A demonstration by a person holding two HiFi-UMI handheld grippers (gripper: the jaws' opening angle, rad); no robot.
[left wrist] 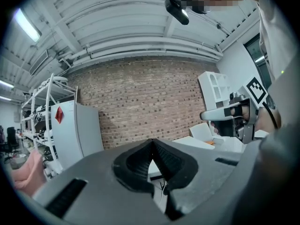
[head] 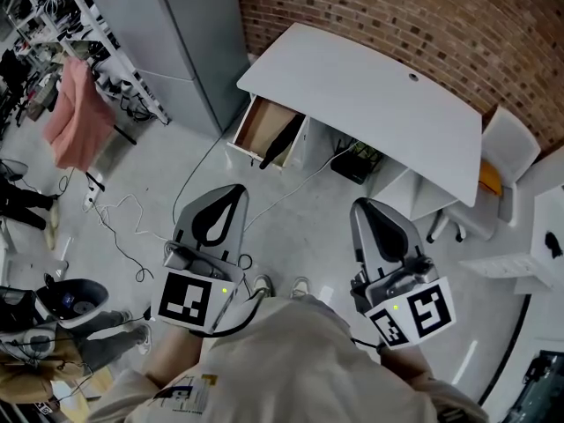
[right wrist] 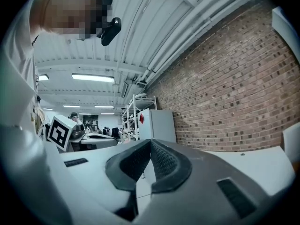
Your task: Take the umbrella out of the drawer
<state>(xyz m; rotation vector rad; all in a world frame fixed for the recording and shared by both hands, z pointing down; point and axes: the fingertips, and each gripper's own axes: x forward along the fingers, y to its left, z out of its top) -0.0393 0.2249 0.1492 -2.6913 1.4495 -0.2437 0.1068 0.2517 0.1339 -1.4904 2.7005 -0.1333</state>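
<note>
Umbrella (head: 282, 139): black, slim and folded shut, lying slantwise in the open drawer (head: 253, 123), with its near end poking out over the drawer's edge toward me. It sits ahead of my left gripper (head: 232, 190), well apart from its tips, and ahead and to the left of my right gripper (head: 364, 204). The drawer is brown inside and stands open under the left end of the white desk (head: 379, 95). The desk is beyond both grippers, against a brick wall (head: 397, 7).

My left gripper's jaws are pressed together at the tips with nothing between them. My right gripper's jaws meet the same way and are also empty. I hold both about level, side by side, pointing toward the desk. Neither touches the umbrella or the drawer. Cables (head: 115, 218) trail over the floor to the left of my left gripper.
</note>
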